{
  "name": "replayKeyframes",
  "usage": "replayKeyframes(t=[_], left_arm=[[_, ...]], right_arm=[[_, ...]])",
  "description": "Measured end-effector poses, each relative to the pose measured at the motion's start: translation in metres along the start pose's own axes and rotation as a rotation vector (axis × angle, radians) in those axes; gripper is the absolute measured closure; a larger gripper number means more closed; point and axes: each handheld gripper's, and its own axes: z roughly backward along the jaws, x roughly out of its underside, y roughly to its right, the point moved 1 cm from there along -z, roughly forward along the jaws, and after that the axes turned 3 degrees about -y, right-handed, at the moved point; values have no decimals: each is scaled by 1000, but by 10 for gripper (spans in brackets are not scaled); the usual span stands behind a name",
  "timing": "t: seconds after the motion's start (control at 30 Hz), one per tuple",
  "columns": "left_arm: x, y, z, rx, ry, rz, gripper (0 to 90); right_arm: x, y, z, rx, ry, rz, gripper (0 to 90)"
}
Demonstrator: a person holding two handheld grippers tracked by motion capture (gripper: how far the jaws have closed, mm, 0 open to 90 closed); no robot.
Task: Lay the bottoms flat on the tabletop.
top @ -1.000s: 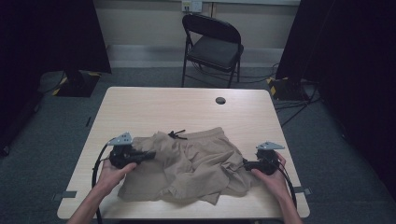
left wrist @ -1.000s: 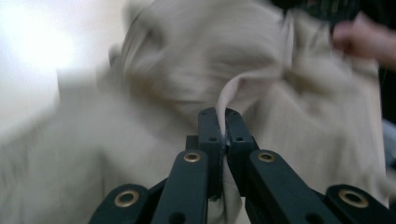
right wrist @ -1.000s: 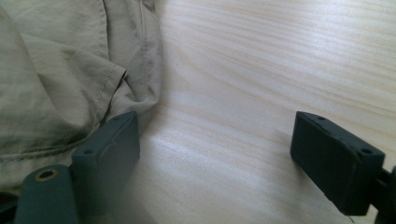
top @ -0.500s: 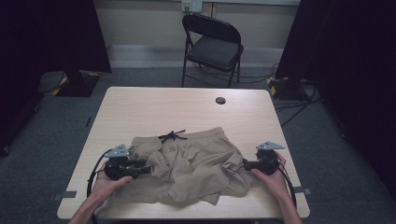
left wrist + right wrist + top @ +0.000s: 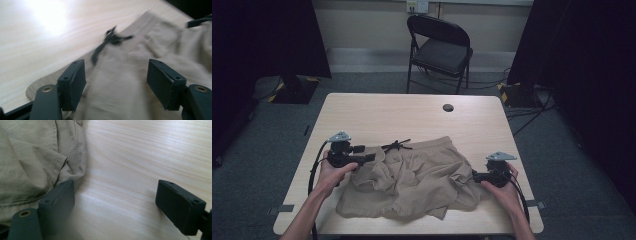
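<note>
I see crumpled khaki shorts (image 5: 412,182) on pale woodgrain surface (image 5: 412,112); left gripper (image 5: 116,80) and right gripper (image 5: 115,202) both gape wide, holding nothing.

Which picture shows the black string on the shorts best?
The left gripper view shows the black drawstring closest, knotted at the waistband of the tan shorts, though a bit blurred. The high view shows it small but sharp, lying on the table. The right gripper view shows shorts fabric and tabletop.

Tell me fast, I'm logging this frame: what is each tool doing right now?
Left tool: open, jaws spread over the khaki shorts, holding nothing.
Right tool: open, over bare table beside the shorts' edge, holding nothing.
</note>
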Motion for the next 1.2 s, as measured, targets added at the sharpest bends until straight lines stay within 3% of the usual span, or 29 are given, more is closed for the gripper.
replayKeyframes(t=[0.03, 0.07, 0.1, 0.13, 0.17, 0.2, 0.27, 0.37, 0.5, 0.6, 0.63, 0.73, 0.8, 0.83, 0.93, 1.0, 1.2], left_arm=[[3, -2, -6, 0, -21, 1, 380], [6, -2, -9, 14, -41, -17, 499], [12, 5, -7, 57, -20, -40, 656], [12, 5, -7, 57, -20, -40, 717], [16, 15, 2, 98, -8, -85, 759], [16, 15, 2, 98, -8, -85, 780], [21, 24, 13, 123, -24, -135, 799], [36, 27, 25, 135, -54, -155, 827], [63, 20, 27, 109, -121, -147, 831], [66, 19, 29, 100, -127, -140, 808], [66, 18, 29, 82, -126, -134, 752], [65, 17, 31, 84, -126, -126, 691], [60, 18, 36, 81, -97, -104, 609], [51, 18, 44, 88, -52, -92, 563], [43, 16, 51, 80, -11, -84, 517], [36, 12, 57, 67, 30, -66, 512], [20, -11, 56, 22, 55, 13, 487]], right_arm=[[0, 0, 0, 0, 0, 0, 153], [0, 0, 0, 0, 0, 0, 153], [0, 0, 0, 0, 0, 0, 153], [0, 0, 0, 0, 0, 0, 153], [0, 0, 0, 0, 0, 0, 153], [0, 0, 0, 0, 0, 0, 153], [0, 0, 0, 0, 0, 0, 153], [0, 0, 0, 1, 1, 1, 153], [0, 0, 0, 2, 1, 0, 153], [0, 0, 0, 3, 1, -1, 153], [0, 0, 0, 3, 1, -2, 153], [0, -1, 0, 4, 2, -3, 154], [0, -1, 0, 3, 1, -1, 156], [-1, -2, 2, 0, -19, -3, 181], [-5, -1, 3, 20, -34, -23, 181], [-10, 0, 6, 3, -8, -24, 207], [-38, 5, 13, 2, 54, -61, 278]])
